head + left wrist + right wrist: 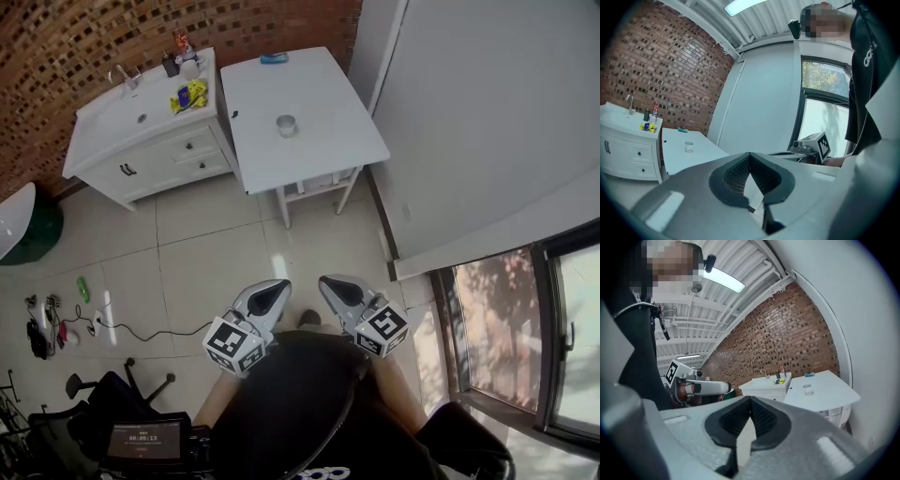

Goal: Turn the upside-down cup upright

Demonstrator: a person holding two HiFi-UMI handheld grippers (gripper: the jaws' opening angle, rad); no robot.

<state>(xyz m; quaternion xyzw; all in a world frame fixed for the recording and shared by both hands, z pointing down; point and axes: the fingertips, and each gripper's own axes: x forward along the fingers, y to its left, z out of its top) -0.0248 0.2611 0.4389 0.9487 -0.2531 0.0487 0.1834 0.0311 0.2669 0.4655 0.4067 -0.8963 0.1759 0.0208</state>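
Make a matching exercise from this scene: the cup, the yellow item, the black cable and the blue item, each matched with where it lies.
Things:
1. cup
2. yellow item
3. black cable
4. blue item

Places:
A. on the floor
B. middle of the table
C. on top of the sink cabinet
D. far edge of the table

Pairs: 1-B, 2-C, 3-A, 4-D

Open floor (216, 253) to table (328, 141) at 12 o'clock; vanity (117, 141) just beside it at 11, wall (469, 112) at 1 (tabletop room all round cup (286, 126)).
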